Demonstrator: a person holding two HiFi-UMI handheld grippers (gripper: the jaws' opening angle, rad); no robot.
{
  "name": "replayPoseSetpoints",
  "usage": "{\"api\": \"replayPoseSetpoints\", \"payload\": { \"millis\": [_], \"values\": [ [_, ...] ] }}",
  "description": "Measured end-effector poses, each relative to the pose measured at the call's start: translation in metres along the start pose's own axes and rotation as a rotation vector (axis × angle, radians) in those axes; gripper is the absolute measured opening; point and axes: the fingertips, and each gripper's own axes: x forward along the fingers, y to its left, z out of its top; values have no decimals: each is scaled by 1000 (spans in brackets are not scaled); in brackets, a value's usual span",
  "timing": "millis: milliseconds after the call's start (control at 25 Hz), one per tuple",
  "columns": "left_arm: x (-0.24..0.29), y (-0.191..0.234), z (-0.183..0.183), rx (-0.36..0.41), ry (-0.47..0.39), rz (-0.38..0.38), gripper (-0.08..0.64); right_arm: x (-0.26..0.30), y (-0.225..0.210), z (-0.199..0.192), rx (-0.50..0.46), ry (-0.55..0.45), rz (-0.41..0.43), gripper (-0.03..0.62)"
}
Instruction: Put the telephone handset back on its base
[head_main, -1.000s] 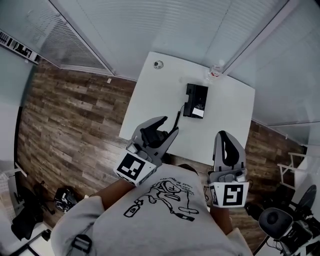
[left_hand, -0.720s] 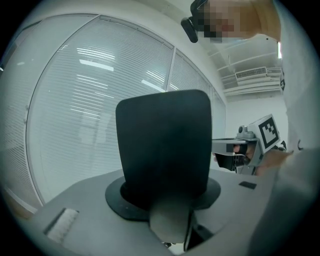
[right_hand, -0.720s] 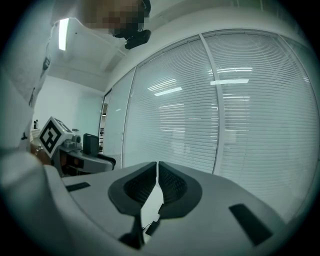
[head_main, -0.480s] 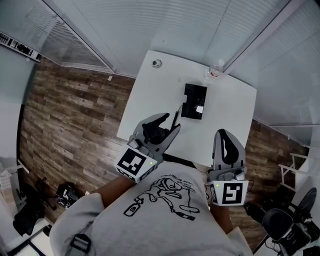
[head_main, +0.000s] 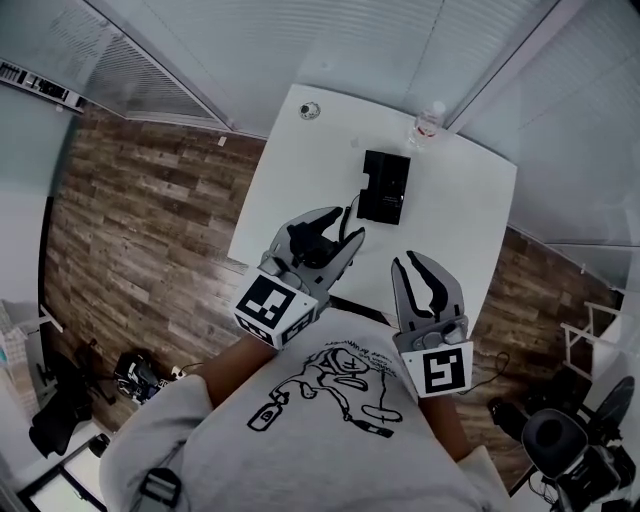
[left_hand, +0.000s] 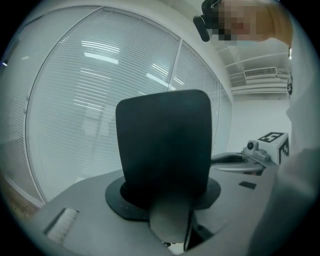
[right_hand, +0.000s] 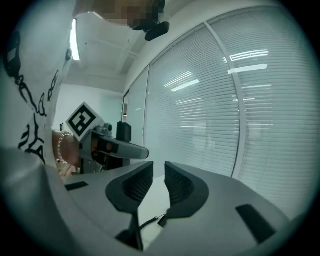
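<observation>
The black telephone base (head_main: 383, 187) lies on the white table (head_main: 460, 230), towards its far side. My left gripper (head_main: 340, 226) hovers over the table's near edge, shut on the black handset (head_main: 305, 243). That handset (left_hand: 165, 145) fills the middle of the left gripper view, standing up between the jaws. A black cord (head_main: 349, 214) runs from it towards the base. My right gripper (head_main: 411, 263) hangs to the right, over the near edge; its jaws are opening and a narrow gap shows with nothing between the ribbed pads (right_hand: 137, 184).
A clear plastic bottle (head_main: 427, 123) stands at the table's far edge, and a small round object (head_main: 310, 110) lies at the far left corner. Wood floor (head_main: 140, 230) lies to the left. Glass walls with blinds (right_hand: 210, 120) stand behind the table. A chair (head_main: 555, 438) is at the lower right.
My right gripper has moved forward and left towards the table, and its jaws have parted a little. The left gripper, still holding the handset, has edged slightly nearer the base.
</observation>
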Motion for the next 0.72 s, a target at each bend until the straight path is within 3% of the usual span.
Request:
{"api": "replayPoseSetpoints", "payload": {
  "millis": [160,400,680,720],
  "values": [
    [6,-2,-3,-17,1,10,163,10,23,-26,17,45,116,108],
    [13,-2,-5,-38,3,8,163,27,55,-62,-86,133,232,166],
    [15,-6,-11,-94,5,-14,163,48,67,-94,-83,175,251,168],
    [15,-6,-12,-104,5,-14,163,49,69,-95,-89,175,253,134]
  ]
}}
